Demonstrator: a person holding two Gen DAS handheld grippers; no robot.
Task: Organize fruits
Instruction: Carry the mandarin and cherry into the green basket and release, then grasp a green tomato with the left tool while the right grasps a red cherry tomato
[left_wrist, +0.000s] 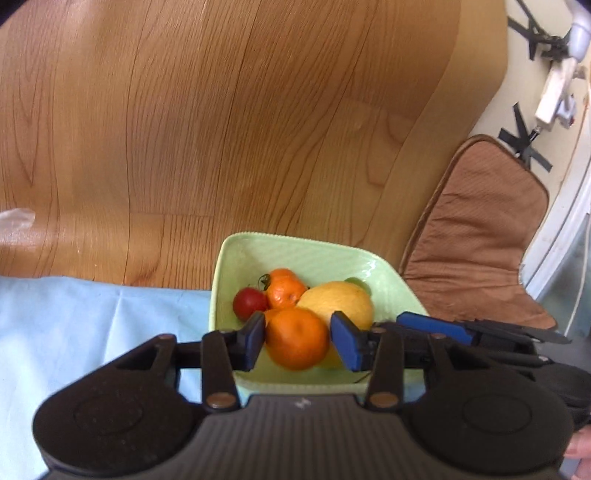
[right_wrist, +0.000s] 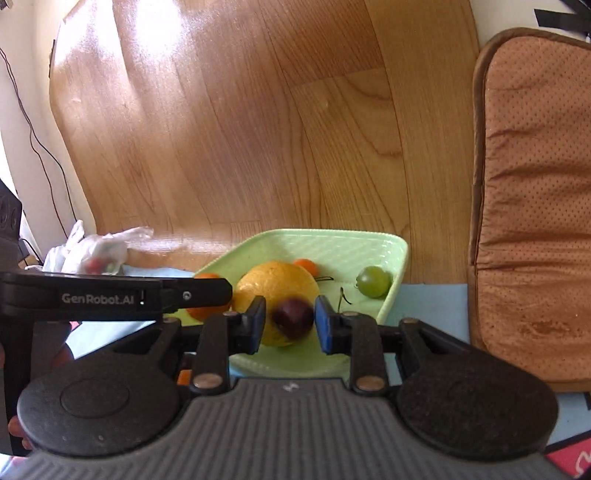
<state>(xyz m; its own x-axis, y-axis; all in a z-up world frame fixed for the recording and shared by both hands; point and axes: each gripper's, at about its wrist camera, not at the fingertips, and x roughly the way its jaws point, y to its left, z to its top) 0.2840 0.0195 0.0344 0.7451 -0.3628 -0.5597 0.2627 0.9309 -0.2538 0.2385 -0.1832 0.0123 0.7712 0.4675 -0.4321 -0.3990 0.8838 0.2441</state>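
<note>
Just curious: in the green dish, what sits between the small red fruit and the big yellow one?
A mandarin orange, between red fruit and yellow fruit, shown in the left wrist view.

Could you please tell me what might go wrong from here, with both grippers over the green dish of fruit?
1. The round orange mandarin sits blurred between the left gripper pads with gaps either side; it may drop onto piled fruit and roll.
2. The small dark purple fruit lies loose between the right gripper pads above the large yellow lemon; it could bounce out.
3. Both grippers crowd the pale green square dish and could collide.
</note>
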